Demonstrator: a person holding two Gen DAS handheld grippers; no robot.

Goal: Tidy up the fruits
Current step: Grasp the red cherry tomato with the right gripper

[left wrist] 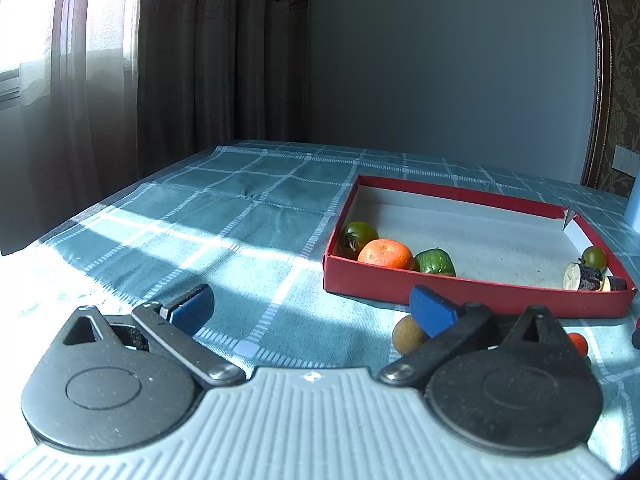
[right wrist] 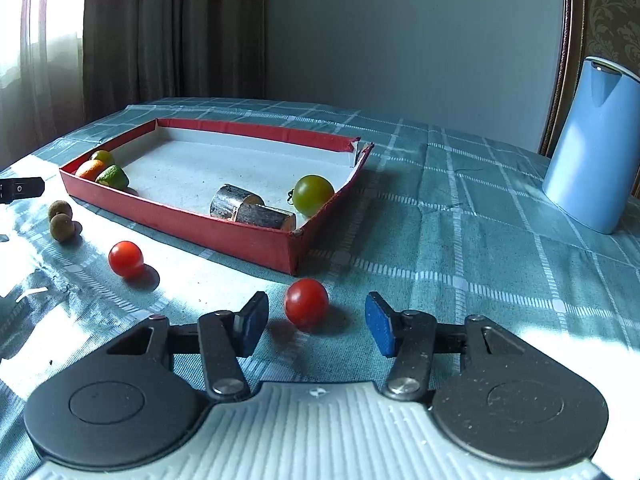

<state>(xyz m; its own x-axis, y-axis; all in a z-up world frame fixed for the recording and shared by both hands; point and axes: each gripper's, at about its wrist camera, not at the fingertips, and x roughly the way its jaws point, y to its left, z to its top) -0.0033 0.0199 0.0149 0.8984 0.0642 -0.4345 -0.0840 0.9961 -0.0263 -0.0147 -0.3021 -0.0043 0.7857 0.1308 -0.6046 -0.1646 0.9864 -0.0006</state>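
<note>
A red box (left wrist: 472,292) (right wrist: 176,220) on the checked cloth holds an orange (left wrist: 385,254), a green tomato (left wrist: 358,236), a lime (left wrist: 435,263), two dark cut pieces (right wrist: 252,208) and another green tomato (right wrist: 313,195). My left gripper (left wrist: 312,308) is open and empty; a brown longan (left wrist: 407,334) lies just behind its right finger. My right gripper (right wrist: 316,322) is open, with a red cherry tomato (right wrist: 306,303) lying between its fingertips, untouched. A second red tomato (right wrist: 126,259) and two longans (right wrist: 61,219) lie left of it.
A blue jug (right wrist: 596,148) stands at the right on the table. Curtains and a window are behind at left. The left gripper's finger (right wrist: 22,189) shows at the right wrist view's left edge.
</note>
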